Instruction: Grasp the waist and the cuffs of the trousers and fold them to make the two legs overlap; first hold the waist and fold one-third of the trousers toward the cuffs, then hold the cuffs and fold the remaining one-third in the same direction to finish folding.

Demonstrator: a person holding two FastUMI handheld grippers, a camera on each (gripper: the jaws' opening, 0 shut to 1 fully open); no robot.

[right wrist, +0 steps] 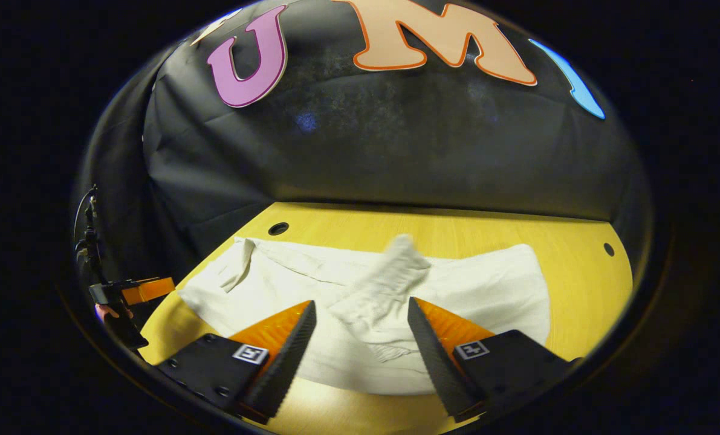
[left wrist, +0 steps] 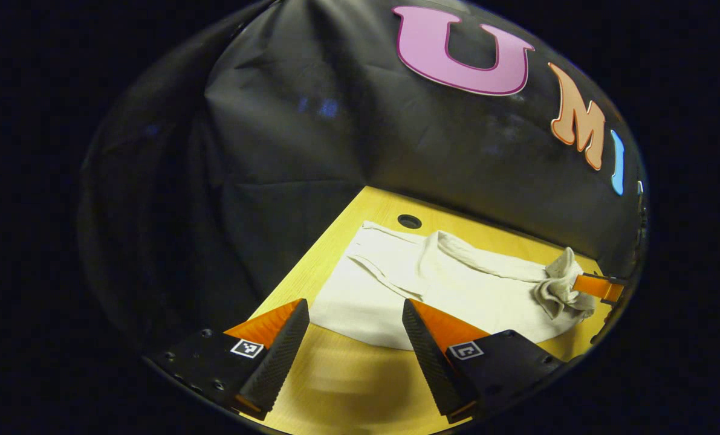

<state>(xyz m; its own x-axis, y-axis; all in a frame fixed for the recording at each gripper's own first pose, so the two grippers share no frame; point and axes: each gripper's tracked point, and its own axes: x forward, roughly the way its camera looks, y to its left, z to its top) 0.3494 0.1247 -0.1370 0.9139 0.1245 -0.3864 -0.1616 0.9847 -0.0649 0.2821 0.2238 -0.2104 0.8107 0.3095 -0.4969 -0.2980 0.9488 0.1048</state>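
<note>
White trousers (left wrist: 456,290) lie spread across the yellow wooden table (left wrist: 335,386). My left gripper (left wrist: 355,305) is open just over their near edge, with nothing between its fingers. At the far right of the left gripper view, part of the cloth is bunched up into a crumpled heap (left wrist: 559,284) beside the right gripper's finger (left wrist: 598,287). In the right gripper view that raised, blurred bunch (right wrist: 390,278) stands ahead between the spread fingers of my right gripper (right wrist: 361,302), which is open. The trousers (right wrist: 486,284) stretch left and right behind it. The left gripper (right wrist: 136,292) shows at the far left edge.
The black cloth wall closes the table's far side and left side. A round cable hole (left wrist: 409,221) sits in the table near the trousers' far corner; the same hole (right wrist: 278,228) and another hole (right wrist: 608,249) appear in the right gripper view. Bare wood (right wrist: 583,314) lies right of the trousers.
</note>
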